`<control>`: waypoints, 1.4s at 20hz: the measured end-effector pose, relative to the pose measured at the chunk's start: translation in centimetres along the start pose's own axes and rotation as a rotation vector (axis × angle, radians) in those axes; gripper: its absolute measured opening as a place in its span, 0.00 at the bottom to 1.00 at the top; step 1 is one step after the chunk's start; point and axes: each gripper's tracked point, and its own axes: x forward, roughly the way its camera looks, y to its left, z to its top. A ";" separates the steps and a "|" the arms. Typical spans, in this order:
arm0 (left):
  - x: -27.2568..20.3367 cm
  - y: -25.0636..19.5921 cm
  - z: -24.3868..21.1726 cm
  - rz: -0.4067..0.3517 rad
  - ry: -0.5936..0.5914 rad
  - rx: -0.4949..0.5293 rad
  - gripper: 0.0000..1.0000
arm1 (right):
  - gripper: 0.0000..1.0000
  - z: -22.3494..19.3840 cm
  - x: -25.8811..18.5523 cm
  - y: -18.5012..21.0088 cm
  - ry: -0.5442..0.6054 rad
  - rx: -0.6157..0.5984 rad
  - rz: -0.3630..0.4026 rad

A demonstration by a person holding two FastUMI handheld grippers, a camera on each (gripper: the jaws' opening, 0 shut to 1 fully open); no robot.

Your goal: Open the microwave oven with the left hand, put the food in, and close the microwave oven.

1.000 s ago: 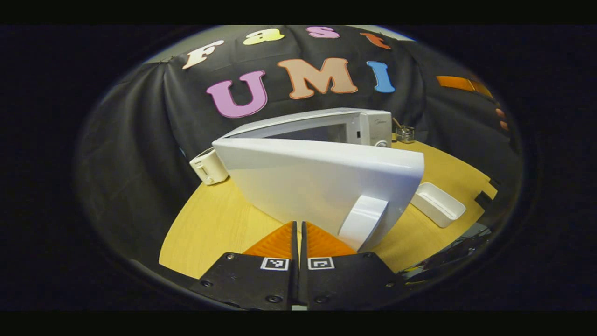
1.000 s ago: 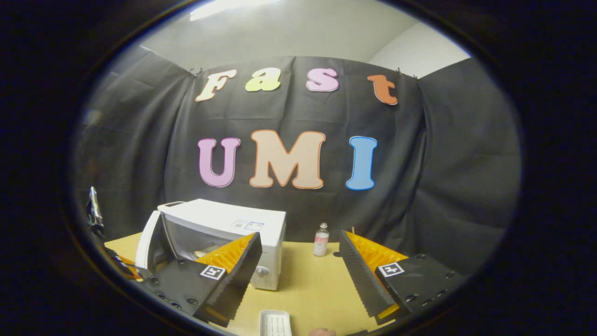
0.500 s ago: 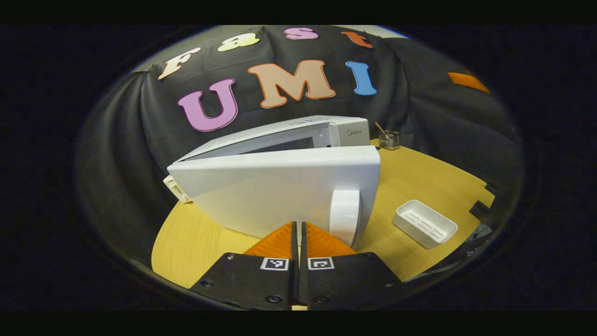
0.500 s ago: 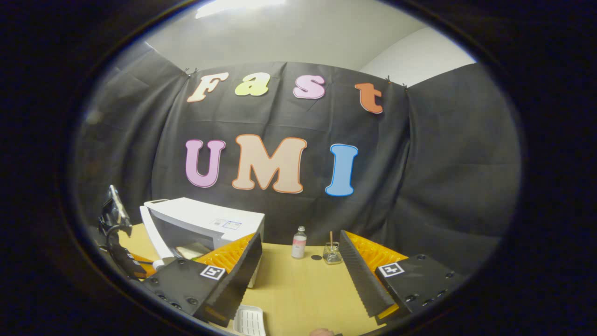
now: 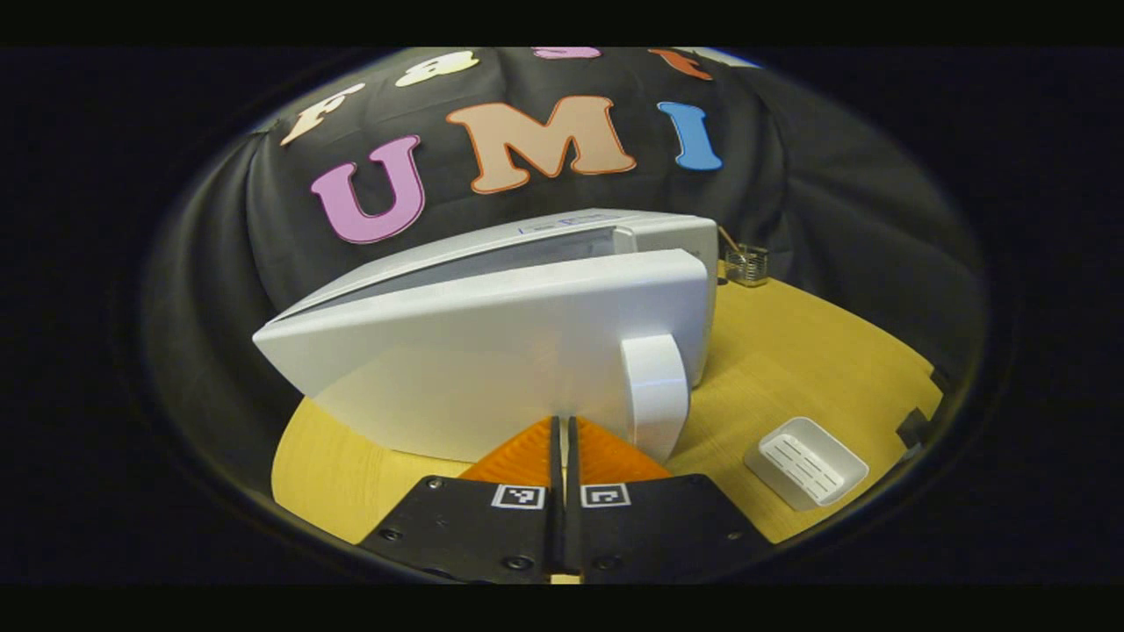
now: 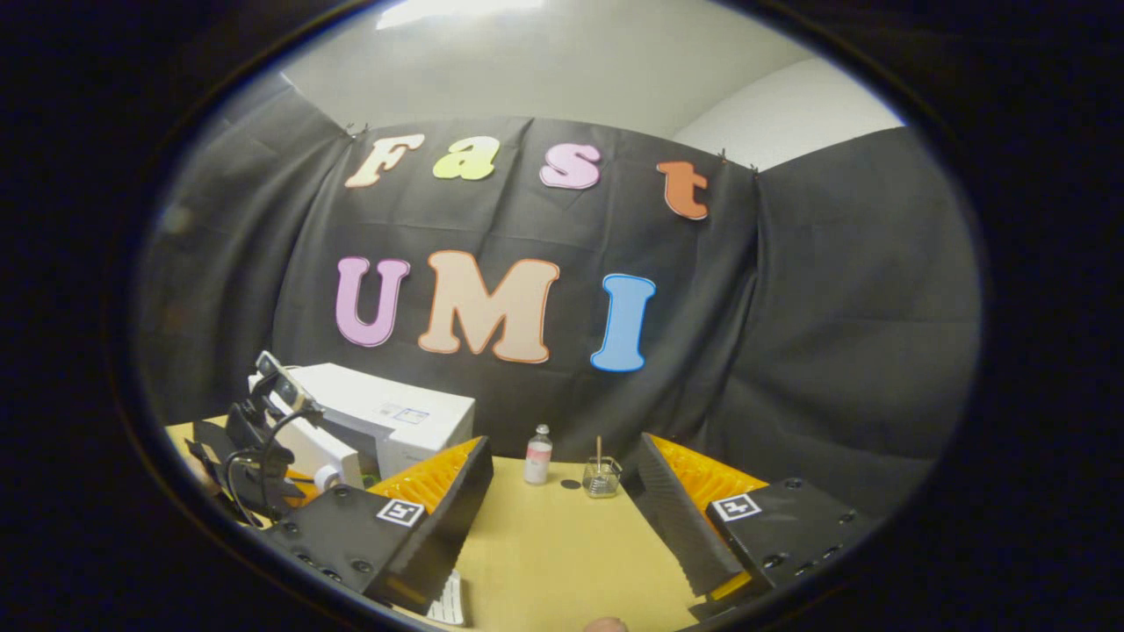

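While the left gripper (image 5: pixel 562 430), fingers pressed together and holding nothing, bears on the nearly closed microwave door (image 5: pixel 492 351) near the table's (image 5: pixel 817 351) back edge, push squarely beside the handle (image 5: pixel 654 386) until latched, keeping the wide-open right gripper (image 6: pixel 562 491) clear.

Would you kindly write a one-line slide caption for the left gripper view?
Closed left gripper against the nearly shut microwave door, beside its handle; white tray on the wooden table.
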 end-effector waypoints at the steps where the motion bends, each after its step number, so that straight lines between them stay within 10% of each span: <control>1: 0.6 -0.1 0.4 0.004 -0.005 -0.011 0.01 | 0.96 0.1 0.2 -0.2 -0.005 0.001 -0.001; 19: 5.8 -1.2 3.5 -0.022 0.029 -0.252 0.01 | 0.97 -0.6 2.2 -1.0 0.018 -0.020 0.019; 28: 3.1 0.5 4.9 -0.019 -0.060 -0.102 0.00 | 0.97 -0.1 2.1 0.4 0.019 -0.002 0.037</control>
